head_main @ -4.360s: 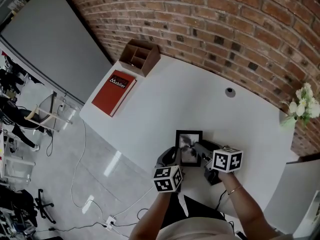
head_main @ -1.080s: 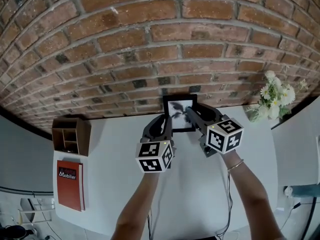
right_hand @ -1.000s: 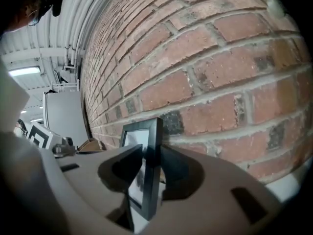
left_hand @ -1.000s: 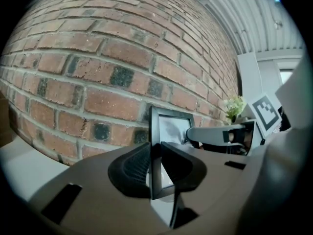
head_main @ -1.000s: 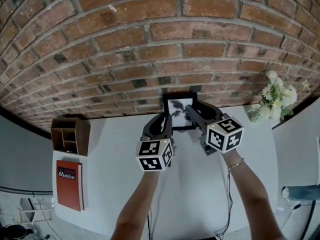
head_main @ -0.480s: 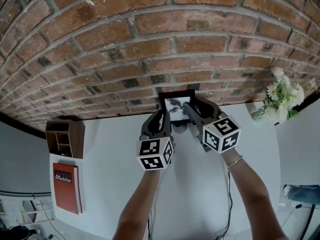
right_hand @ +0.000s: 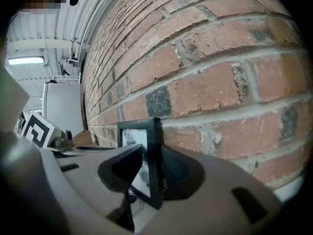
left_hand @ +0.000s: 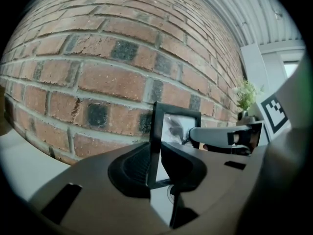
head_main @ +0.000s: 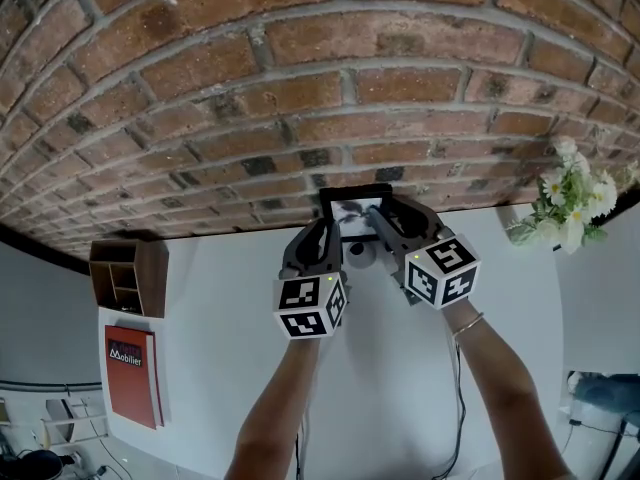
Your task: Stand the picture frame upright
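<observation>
Two side grips on the small black rectangular picture frame point(head_main: 354, 206)
You're pinching its side edges with the left gripper point(head_main: 328, 236) and the right gripper point(head_main: 385, 226); it's looking light, stiff and probably fragile.

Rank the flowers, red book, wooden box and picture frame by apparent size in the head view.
1. Flowers
2. Red book and wooden box: about alike, no order
3. Picture frame: smallest, partly hidden
</observation>
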